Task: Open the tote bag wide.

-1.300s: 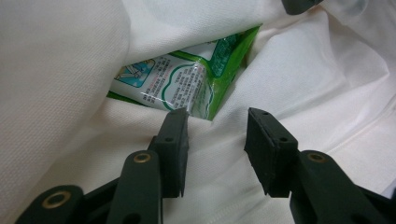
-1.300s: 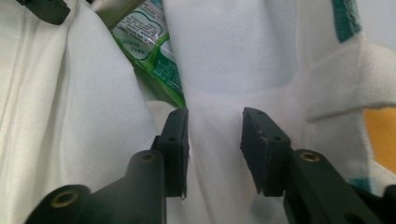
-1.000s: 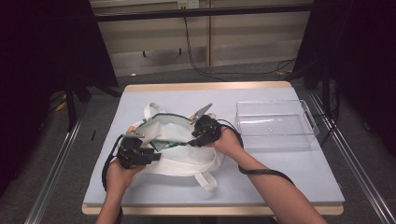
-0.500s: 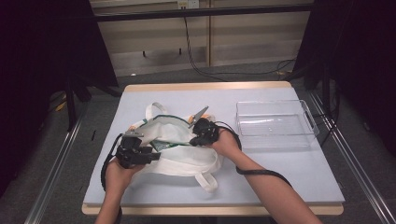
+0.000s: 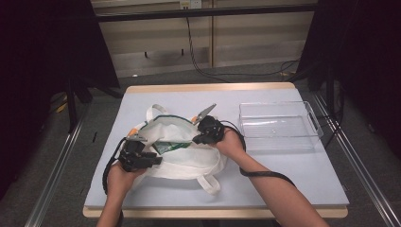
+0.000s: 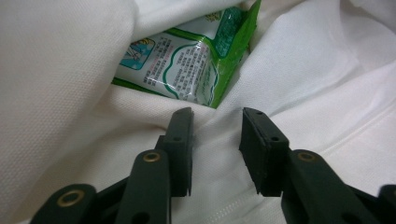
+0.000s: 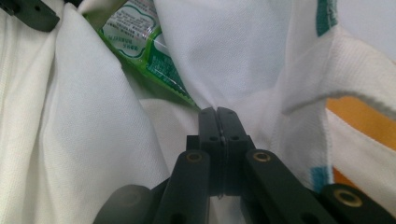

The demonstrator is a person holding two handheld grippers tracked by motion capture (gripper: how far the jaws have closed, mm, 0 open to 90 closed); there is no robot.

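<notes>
Right tongs [image 7: 218, 112] clamped shut on white bag [image 5: 184, 161] rim, frame centre. Left tongs [image 6: 217, 135] partly open, just closing, fabric between, ungripped. Risk: rim slipped, green packet [image 6: 187, 65] covered.

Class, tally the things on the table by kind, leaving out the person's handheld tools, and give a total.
White cloth tote bag: 1
Green snack packet inside the bag: 1
Clear plastic tray: 1
Total: 3

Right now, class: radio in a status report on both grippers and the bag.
Right gripper shut on white bag cloth. Left gripper jaws just closing, apart over the cloth. Green packet in the bag mouth. Clear bin stands apart.
</notes>
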